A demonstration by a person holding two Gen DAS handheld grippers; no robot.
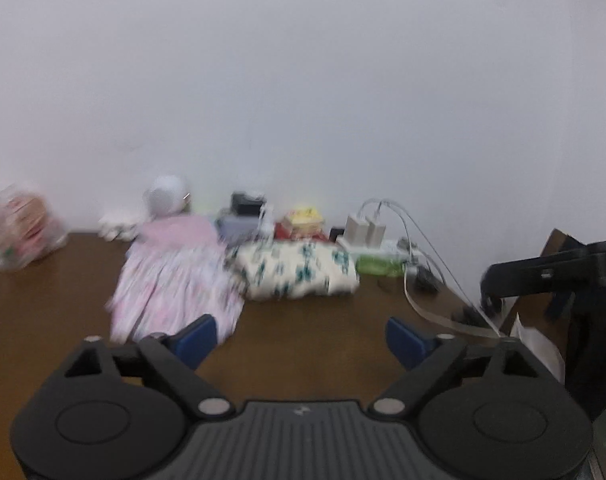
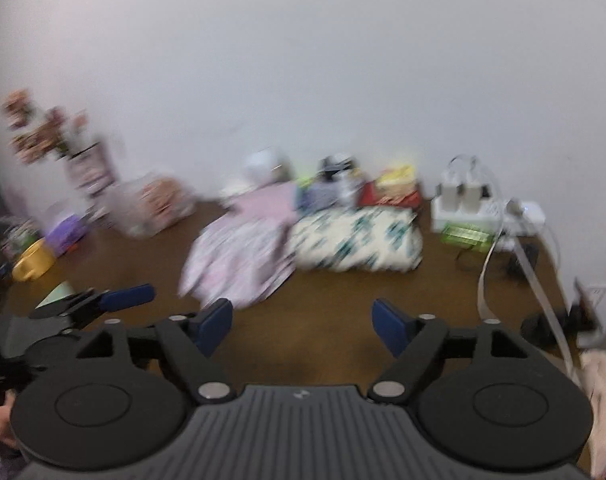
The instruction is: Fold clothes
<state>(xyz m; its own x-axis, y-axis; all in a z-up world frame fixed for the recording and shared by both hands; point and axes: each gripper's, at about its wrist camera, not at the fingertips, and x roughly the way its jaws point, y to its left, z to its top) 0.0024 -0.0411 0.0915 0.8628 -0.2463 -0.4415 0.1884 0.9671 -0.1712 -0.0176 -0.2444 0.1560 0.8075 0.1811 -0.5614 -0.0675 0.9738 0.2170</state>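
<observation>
A pink patterned garment (image 1: 175,276) lies spread on the brown table (image 1: 303,344), with a folded cream cloth with teal print (image 1: 299,270) to its right. Both also show in the right wrist view, the pink garment (image 2: 243,256) and the cream cloth (image 2: 359,240). My left gripper (image 1: 301,338) is open and empty, held above the table in front of the clothes. My right gripper (image 2: 303,324) is open and empty too. The left gripper's blue finger (image 2: 127,296) shows at the left of the right wrist view. Both views are blurred.
Along the wall stand a plastic bag (image 1: 19,232), boxes (image 1: 303,220), white chargers with cables (image 1: 367,232) and a green packet (image 1: 379,264). In the right wrist view, flowers in a vase (image 2: 79,152) and a yellow bowl (image 2: 33,264) stand at the left.
</observation>
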